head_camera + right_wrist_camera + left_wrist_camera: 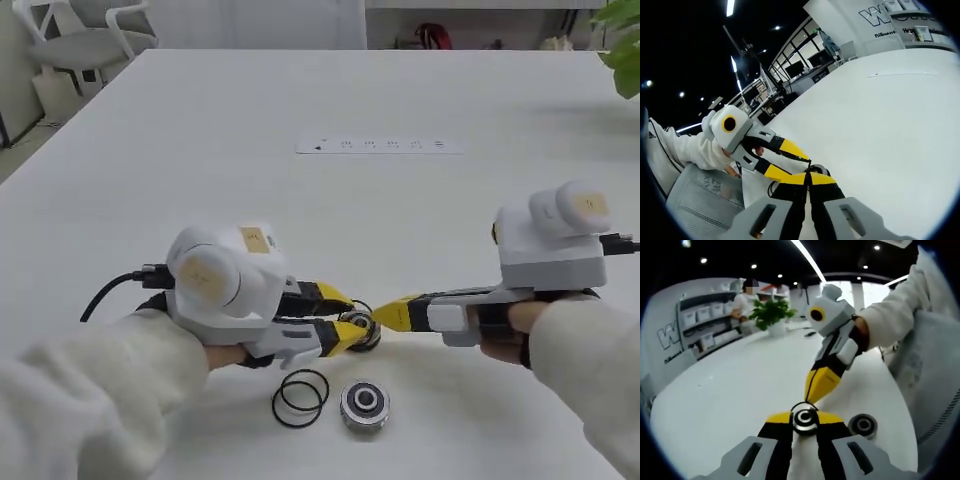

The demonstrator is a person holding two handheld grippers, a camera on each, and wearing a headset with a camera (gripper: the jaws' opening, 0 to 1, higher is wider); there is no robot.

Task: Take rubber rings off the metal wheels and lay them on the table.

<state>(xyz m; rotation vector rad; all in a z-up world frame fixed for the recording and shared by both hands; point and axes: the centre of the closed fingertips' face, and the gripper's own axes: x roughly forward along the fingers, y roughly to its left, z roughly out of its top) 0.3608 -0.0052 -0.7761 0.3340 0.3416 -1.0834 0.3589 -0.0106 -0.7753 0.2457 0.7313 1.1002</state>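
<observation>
My left gripper (pixel 352 318) (pixel 805 418) is shut on a small metal wheel (pixel 361 331) (pixel 805 422), held just above the white table (pixel 300 210). From the right, my right gripper (pixel 381 316) (pixel 810 176) meets the wheel with its yellow jaws shut on a thin black rubber ring (pixel 805 404) (pixel 813 170) at the wheel's rim. Two loose black rings (pixel 300 397) lie overlapping on the table in front of the grippers. A second metal wheel (pixel 365 403) (pixel 862 425) lies flat beside them.
A white paper strip with small marks (pixel 380 146) lies mid-table. White chairs (pixel 85 35) stand beyond the far left corner. A green plant (pixel 625 50) (pixel 771 312) stands at the far right. A black cable (pixel 110 293) trails from the left gripper.
</observation>
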